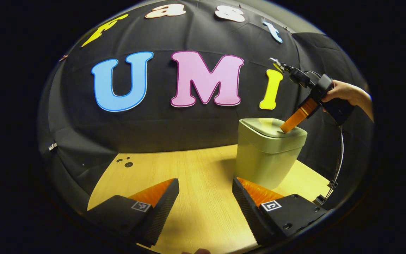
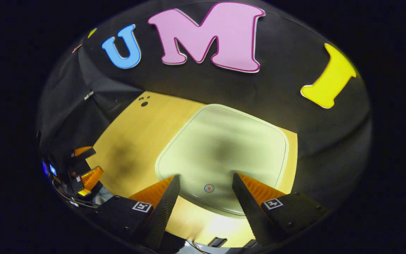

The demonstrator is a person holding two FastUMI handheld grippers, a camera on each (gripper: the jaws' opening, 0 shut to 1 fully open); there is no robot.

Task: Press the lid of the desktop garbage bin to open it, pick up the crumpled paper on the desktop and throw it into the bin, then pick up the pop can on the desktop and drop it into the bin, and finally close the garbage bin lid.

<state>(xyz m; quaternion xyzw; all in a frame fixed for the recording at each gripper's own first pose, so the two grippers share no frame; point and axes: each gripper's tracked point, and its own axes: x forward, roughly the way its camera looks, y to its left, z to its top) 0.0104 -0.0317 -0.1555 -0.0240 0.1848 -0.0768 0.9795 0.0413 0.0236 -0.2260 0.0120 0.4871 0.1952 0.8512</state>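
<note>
Two claws gape empty: right claw (image 2: 205, 187) low centre over the bin lid (image 2: 224, 151), left claw (image 1: 205, 192) above the worktop (image 1: 196, 169); an off-centre press could tip the bin (image 1: 264, 158).

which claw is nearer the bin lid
Right. The right claw is at the bin lid, fingers open. The left claw hangs low over the table, short of the bin.

Bin (image 2: 224, 148) body hidden beneath lid (image 2: 203, 141)
</note>
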